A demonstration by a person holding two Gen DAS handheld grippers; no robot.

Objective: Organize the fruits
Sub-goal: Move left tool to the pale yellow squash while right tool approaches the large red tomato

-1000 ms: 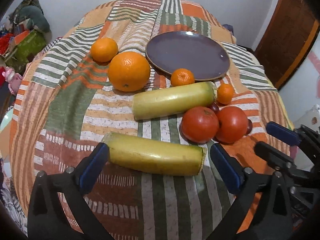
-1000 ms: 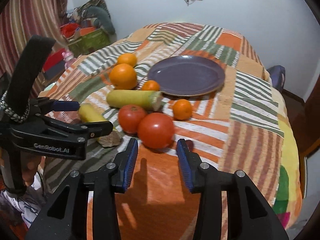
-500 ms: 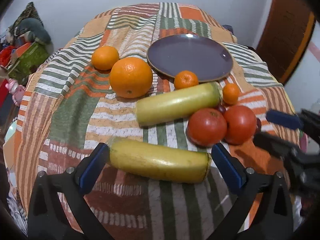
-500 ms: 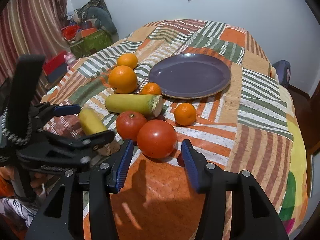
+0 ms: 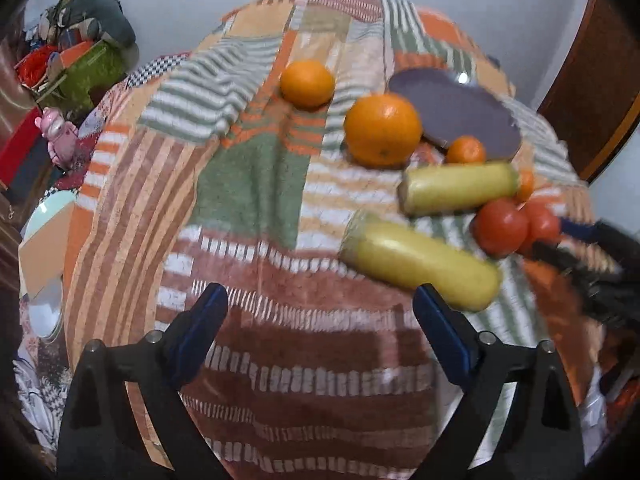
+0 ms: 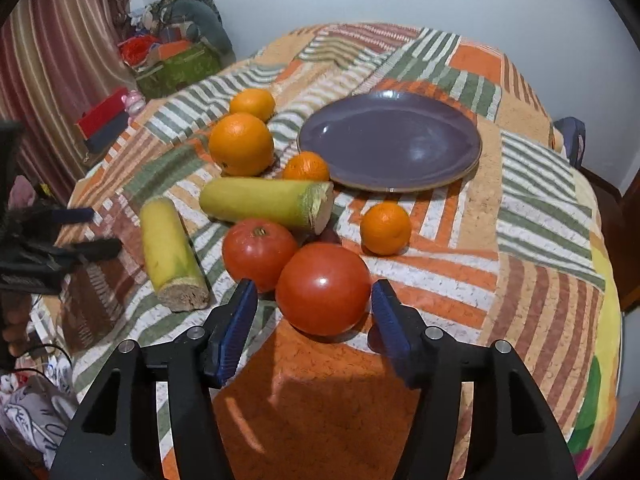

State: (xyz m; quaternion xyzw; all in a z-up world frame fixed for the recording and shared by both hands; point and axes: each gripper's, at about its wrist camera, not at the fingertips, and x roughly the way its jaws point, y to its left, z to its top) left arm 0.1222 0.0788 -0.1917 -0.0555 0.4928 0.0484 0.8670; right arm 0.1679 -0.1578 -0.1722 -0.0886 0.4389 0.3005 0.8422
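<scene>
Right tongs spread wide around near tomato, not gripping, left tongs released, empty.

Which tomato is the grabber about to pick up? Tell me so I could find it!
Find the purple plate, then come toward the right gripper. Two red tomatoes touch there. It is the nearer tomato, between the open blue fingers; the other tomato shows its stem scar.

The plate is bare; tomatoes, mandarin and gourds crowd the tabletop before it.
</scene>
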